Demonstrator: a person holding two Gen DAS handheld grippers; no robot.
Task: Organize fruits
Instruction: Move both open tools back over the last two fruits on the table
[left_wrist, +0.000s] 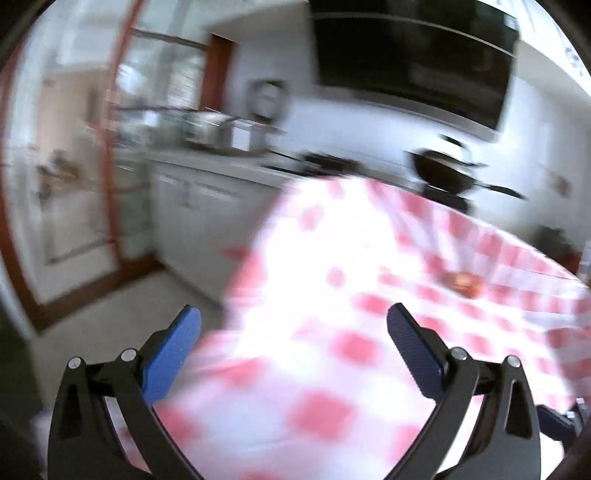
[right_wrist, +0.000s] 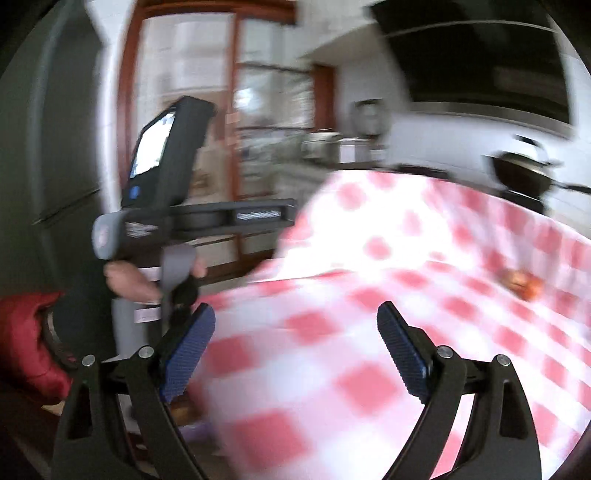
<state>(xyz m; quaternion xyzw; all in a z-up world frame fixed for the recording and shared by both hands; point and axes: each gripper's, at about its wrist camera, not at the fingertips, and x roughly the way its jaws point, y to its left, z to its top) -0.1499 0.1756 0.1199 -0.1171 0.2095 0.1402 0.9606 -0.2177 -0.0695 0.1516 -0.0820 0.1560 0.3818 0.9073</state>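
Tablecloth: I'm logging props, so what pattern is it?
Red-and-white checks on the tablecloth, clearest in the right wrist view.

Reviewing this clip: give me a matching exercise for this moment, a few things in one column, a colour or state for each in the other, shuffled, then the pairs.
Things:
1. tablecloth
2. left gripper
3. sleeve
4. pan

Colour or state:
A. plain red
B. black, on the stove behind the table
C. red and white checks
D. open, nothing between the fingers

Pairs: 1-C, 2-D, 3-A, 4-B
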